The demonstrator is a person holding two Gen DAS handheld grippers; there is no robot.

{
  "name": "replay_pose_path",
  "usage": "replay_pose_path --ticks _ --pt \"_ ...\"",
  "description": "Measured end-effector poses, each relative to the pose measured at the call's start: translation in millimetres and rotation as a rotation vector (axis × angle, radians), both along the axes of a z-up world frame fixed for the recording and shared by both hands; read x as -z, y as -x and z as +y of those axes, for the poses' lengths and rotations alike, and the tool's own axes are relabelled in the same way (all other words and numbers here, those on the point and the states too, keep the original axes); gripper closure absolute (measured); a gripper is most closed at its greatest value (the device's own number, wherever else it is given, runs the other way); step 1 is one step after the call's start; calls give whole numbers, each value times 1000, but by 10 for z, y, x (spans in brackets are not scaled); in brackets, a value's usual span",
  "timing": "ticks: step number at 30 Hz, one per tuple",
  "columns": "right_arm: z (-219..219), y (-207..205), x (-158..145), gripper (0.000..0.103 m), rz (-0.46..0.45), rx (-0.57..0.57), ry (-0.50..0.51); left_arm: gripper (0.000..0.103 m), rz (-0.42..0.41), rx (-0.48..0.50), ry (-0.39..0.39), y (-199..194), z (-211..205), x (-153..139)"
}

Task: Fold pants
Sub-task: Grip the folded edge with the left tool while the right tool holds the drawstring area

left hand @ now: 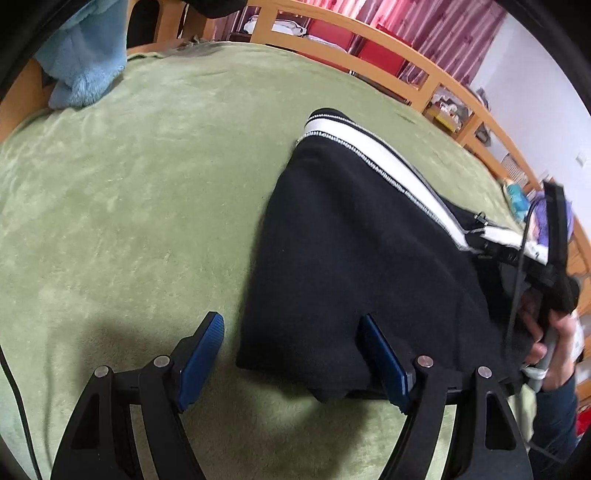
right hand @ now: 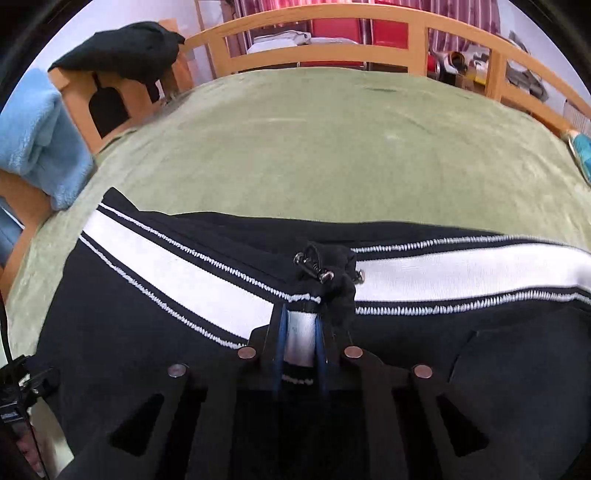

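Black pants [left hand: 351, 266] with a white side stripe [left hand: 373, 147] lie folded on the green bed cover. My left gripper [left hand: 291, 332] is open, just above the pants' near left corner; one pad rests over the black cloth, the other over the cover. My right gripper [right hand: 301, 321] is shut on the pants [right hand: 147, 332] at the white stripe [right hand: 443, 271], beside a bunched black cuff with metal clips [right hand: 328, 273]. The right gripper and the hand holding it show at the far right of the left wrist view [left hand: 546, 280].
The green cover [left hand: 147, 184] spans the bed, ringed by a wooden rail [right hand: 332, 22]. A blue fleece blanket [left hand: 85, 55] hangs at the far left corner. A black garment [right hand: 125, 48] drapes over the bed frame. A teal object [right hand: 580, 151] lies at the right edge.
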State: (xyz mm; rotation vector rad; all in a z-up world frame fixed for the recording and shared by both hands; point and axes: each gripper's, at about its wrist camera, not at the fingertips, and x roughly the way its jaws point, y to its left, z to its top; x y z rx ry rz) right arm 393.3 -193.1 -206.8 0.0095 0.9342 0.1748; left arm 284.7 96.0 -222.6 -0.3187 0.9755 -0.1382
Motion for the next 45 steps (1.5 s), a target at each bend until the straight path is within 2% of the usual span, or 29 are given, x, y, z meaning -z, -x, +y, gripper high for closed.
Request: replay_pose_path --ticks 3,5,6,7,8,12,13,14,15,17,19,22,23,24,25,26,28,32,37,41,45 --pt "-2 69 -63 88 -21 -6 28 28 -8 0 81 -1 72 26" --pt "-50 241 -174 80 -70 8 37 30 -7 -7 119 -13 109 63" --pt "-50 315 -217 68 -90 19 46 30 -9 -12 135 -11 116 71" --pt "-61 425 -256 49 -103 20 34 30 -6 -16 146 -8 115 78" --pt "-93 517 -291 43 -92 7 -1 30 -5 -12 154 -3 104 81" --pt "-153 848 -192 42 -21 -52 -142 30 -10 -6 131 6 22 66" --pt "-126 864 -101 43 15 -62 -130 30 -11 -13 136 9 18 69" --pt "-84 848 -29 52 39 -66 -106 30 -10 -22 150 -3 29 76" --pt "-65 839 104 52 61 -50 -82 30 -6 -40 169 -11 50 90" --pt "-64 879 194 64 9 -47 -92 33 -6 -67 195 -10 70 93" --pt "-75 846 205 66 8 -44 -95 35 -7 -80 191 -7 65 83" --pt "-132 822 128 66 45 -17 -131 46 -21 -78 157 3 22 66" --pt "-131 876 66 65 32 -20 -116 57 -30 -76 152 11 13 53" --pt "-152 966 -10 62 0 -20 -107 61 -38 -65 152 16 5 32" --pt "-186 1081 -85 48 -42 -20 -100 66 -48 -53 148 29 1 9" --pt "-228 1155 -133 43 -71 -13 -83 72 -61 -46 145 38 -16 -34" --pt "-320 1350 -214 41 -114 20 -43 75 -77 -44 148 47 -31 -108" --pt "-707 1708 -337 41 -137 106 -13 79 -122 -48 163 55 -87 -372" --pt "-1229 1978 -494 41 -92 259 64 81 -186 -16 119 104 -346 -850" --pt "-1562 2252 -798 41 -119 324 36 81 -248 16 40 150 -670 -1256" --pt "-1772 2477 -1044 41 -220 355 27 82 -295 58 -44 177 -1103 -1614"
